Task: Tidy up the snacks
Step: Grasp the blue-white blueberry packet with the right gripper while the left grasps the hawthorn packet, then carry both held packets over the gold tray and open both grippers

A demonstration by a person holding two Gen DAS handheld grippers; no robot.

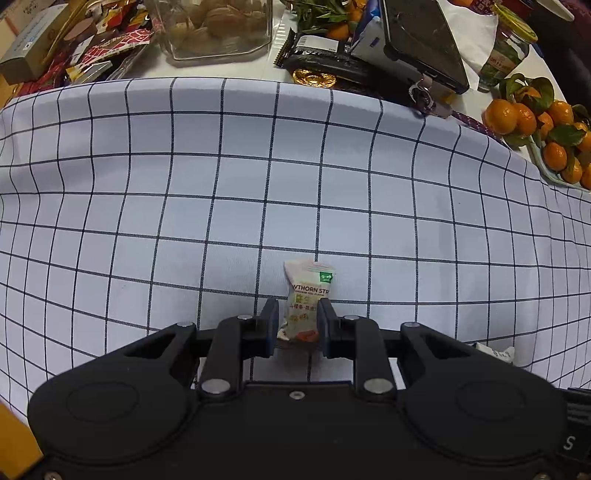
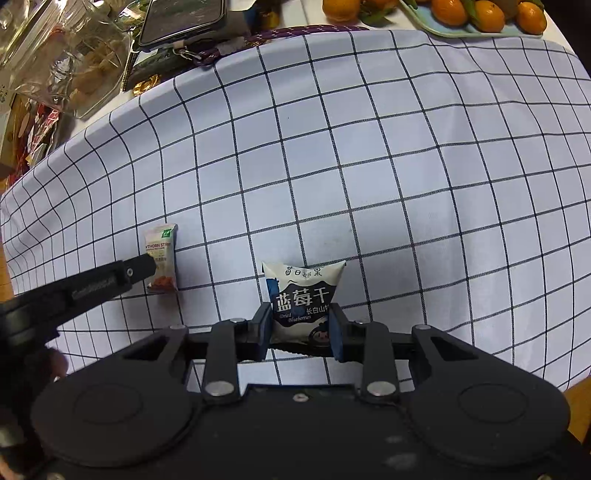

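Right now both black two-finger tools point steeply down over the cloth, each pinching a small snack packet. The left tool point(image 1: 297, 321) has its blue-padded fingers pressed against the sides of a small white hawthorn strip packet with a green logo and orange print point(image 1: 308, 299), which stands upright between them with its top sticking out past the fingertips. The right tool point(image 2: 301, 325) is clamped on a white and dark blue dried blueberry packet point(image 2: 303, 299), held upright the same way, its crimped lower edge showing behind the pads. From the right wrist view the left tool point(image 2: 146, 266) comes in from the left edge, with its hawthorn strip packet point(image 2: 162, 258) well apart from the blueberry one. Under both lies a white cloth with a dark blue grid pattern point(image 1: 258, 166), spread over the surface. Beyond the cloth's far edge the surface is crowded: a clear glass jar of pale brown snacks point(image 1: 214, 26), a heap of red and gold wrappers and boxes point(image 1: 92, 48), a black snack pouch point(image 1: 317, 51), a dark phone in a case point(image 1: 421, 40), a green-labelled glass jar with a yellow lid point(image 1: 506, 48), and leafy tangerines on a pale green tray point(image 1: 535, 125).
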